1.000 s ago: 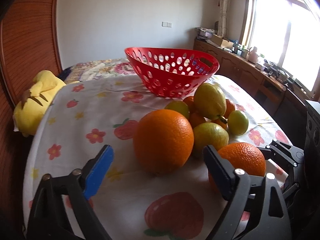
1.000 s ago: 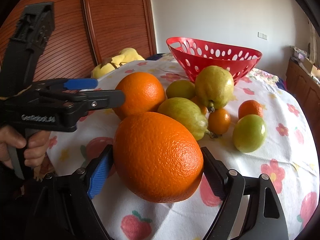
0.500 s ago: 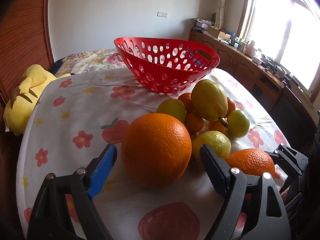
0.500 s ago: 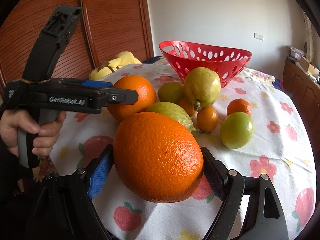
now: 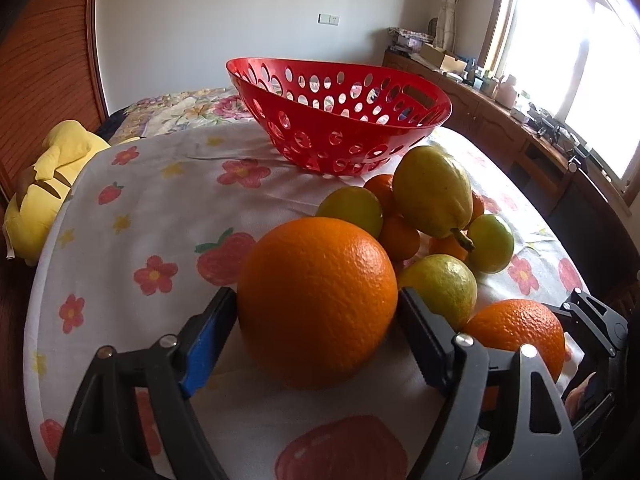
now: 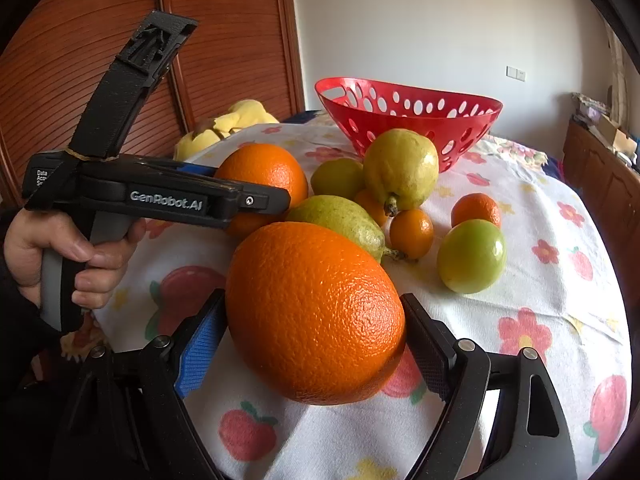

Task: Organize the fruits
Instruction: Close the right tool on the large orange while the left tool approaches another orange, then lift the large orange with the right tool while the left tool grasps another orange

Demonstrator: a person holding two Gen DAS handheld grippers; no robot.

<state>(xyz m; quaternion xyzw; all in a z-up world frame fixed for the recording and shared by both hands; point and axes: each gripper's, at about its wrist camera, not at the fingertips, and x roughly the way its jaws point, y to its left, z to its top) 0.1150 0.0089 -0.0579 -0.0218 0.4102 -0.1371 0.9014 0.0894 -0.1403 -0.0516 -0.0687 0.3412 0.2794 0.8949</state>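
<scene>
My left gripper (image 5: 316,320) is shut on a large orange (image 5: 316,300) that rests on the flowered tablecloth (image 5: 160,216). My right gripper (image 6: 316,332) is shut on a second large orange (image 6: 316,312), which also shows in the left wrist view (image 5: 516,332). The left gripper and its orange (image 6: 260,168) show in the right wrist view. Behind lies a pile of pears, green fruits and small tangerines (image 5: 436,192). An empty red perforated basket (image 5: 340,120) stands at the back of the table.
A yellow plush toy (image 5: 44,184) lies off the table's left edge by a wooden wall panel (image 6: 80,40). A wooden cabinet (image 5: 520,128) with clutter runs under the window at right. A green fruit (image 6: 472,256) and a tangerine (image 6: 476,208) lie apart at right.
My left gripper has moved forward around the large orange and closed on it. The right gripper has kept its hold on the other orange and lifted slightly.
</scene>
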